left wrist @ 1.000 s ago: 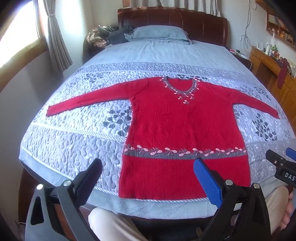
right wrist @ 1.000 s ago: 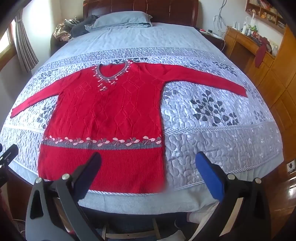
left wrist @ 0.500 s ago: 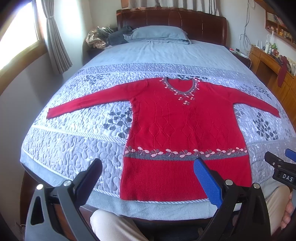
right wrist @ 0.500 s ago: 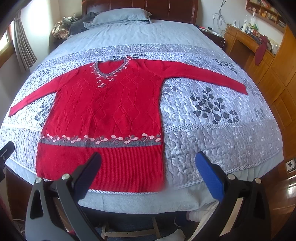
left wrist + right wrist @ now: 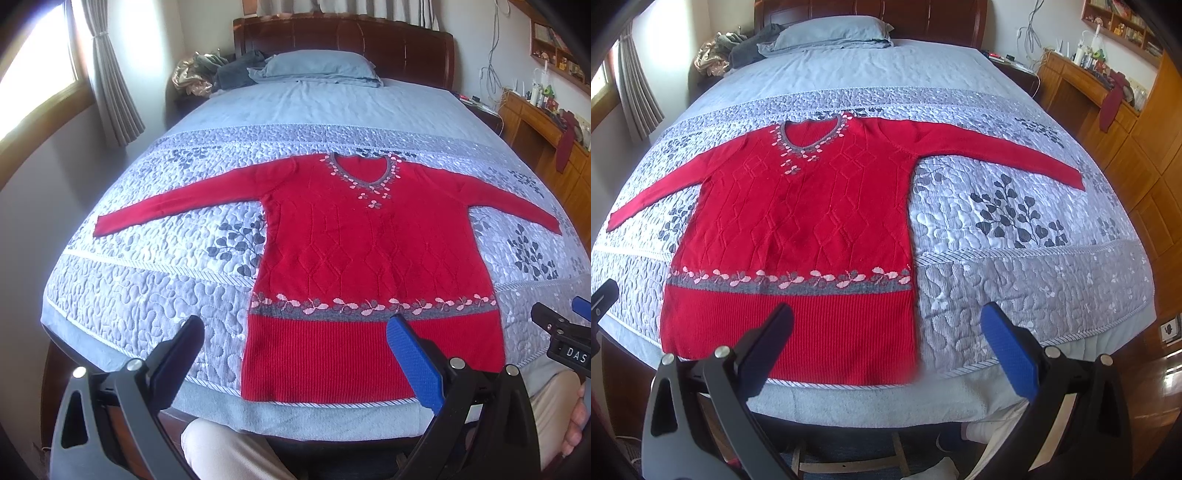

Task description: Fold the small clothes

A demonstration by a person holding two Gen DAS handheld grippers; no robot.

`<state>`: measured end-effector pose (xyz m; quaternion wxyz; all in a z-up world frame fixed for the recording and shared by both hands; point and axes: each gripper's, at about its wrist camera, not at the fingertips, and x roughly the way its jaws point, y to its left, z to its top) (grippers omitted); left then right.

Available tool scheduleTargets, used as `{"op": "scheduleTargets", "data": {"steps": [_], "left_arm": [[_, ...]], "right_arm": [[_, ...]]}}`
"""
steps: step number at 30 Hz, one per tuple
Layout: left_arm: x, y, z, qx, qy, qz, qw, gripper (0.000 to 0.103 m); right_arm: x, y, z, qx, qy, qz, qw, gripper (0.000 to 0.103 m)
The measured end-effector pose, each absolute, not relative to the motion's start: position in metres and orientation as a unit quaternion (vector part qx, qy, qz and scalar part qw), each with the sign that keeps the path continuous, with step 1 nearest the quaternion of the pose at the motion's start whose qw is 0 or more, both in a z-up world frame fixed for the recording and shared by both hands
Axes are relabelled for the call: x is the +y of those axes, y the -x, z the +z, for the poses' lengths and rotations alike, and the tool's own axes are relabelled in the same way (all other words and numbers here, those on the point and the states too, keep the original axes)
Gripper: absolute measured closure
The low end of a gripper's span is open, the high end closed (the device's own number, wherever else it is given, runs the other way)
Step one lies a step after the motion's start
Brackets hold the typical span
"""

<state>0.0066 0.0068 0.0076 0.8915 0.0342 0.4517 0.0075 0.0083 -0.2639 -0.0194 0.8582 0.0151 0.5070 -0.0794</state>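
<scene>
A red knitted sweater [image 5: 369, 258] with a grey flower band lies flat, face up, on the quilted bed, both sleeves spread out; it also shows in the right wrist view [image 5: 805, 221]. My left gripper [image 5: 295, 354] is open and empty, held above the foot of the bed near the sweater's lower left hem. My right gripper [image 5: 886, 343] is open and empty, above the hem's lower right corner. The right gripper's tip shows at the right edge of the left wrist view [image 5: 561, 332].
The bed's quilt [image 5: 147, 295] hangs over the near edge. A grey pillow [image 5: 317, 68] and a pile of clothes [image 5: 207, 74] lie at the wooden headboard. A wooden dresser [image 5: 1108, 110] stands along the right; a window and curtain [image 5: 110, 74] on the left. The person's knees are below.
Both grippers have drifted slightly back and up from the bed; the sweater sits a little lower and farther in each view. Jaws stay open. The sweater has not moved.
</scene>
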Motion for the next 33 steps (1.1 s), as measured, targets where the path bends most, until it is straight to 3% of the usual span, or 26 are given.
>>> {"op": "scheduleTargets", "data": {"steps": [33], "left_arm": [[0.009,-0.0124,0.0036,0.457,-0.035,0.009,0.889,0.004]], "right_arm": [[-0.2655,-0.0111,-0.0213,0.507,-0.015,-0.081,0.858,0.002]]}}
